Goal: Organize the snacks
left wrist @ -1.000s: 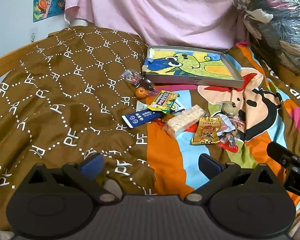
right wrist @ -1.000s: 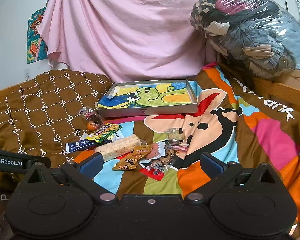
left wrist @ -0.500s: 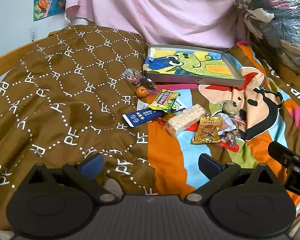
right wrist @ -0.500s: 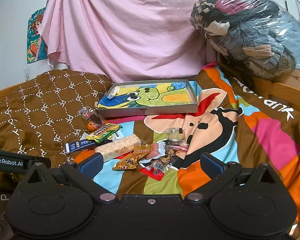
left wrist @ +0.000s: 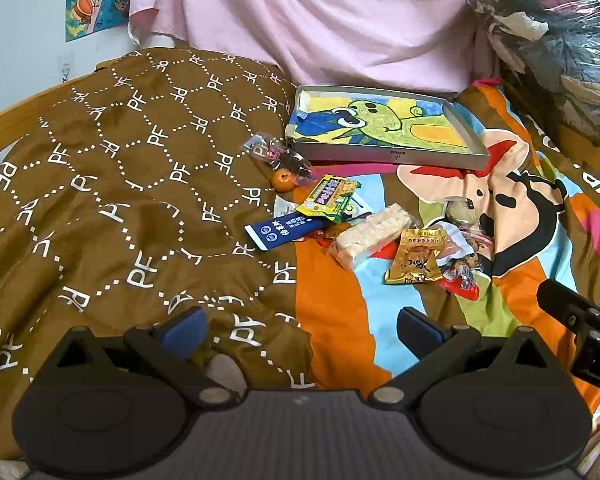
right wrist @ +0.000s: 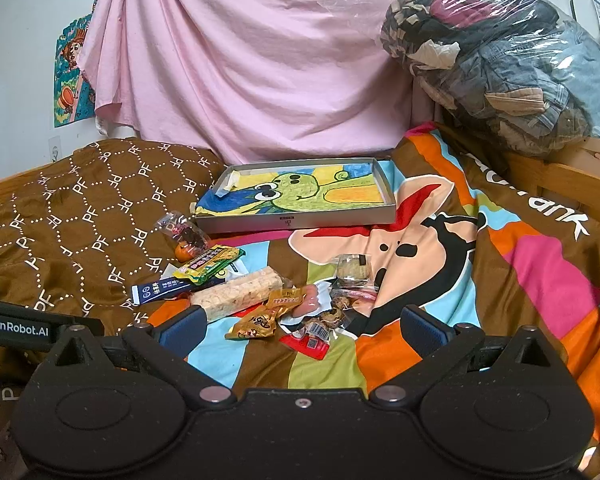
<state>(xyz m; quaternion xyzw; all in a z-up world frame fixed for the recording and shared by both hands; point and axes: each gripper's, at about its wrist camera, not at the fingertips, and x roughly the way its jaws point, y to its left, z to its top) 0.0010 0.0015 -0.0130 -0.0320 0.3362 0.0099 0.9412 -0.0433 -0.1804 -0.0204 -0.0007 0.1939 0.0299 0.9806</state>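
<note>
A shallow grey tray [right wrist: 296, 222] with a cartoon-drawing floor lies on the bed. In front of it, the snack pile [right wrist: 260, 296] spreads, near but not inside. Nearer than the pile, the left gripper [left wrist: 300, 326] and right gripper [right wrist: 300, 326] hover, both spread wide and empty.

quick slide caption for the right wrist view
Open right hand-held gripper faces snack packets scattered before an empty tray on a bed.

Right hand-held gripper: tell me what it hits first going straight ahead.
Probably the gold snack packet, lying between the open fingers of the right hand-held gripper, with the red wrapper beside it; depth is uncertain.
</note>
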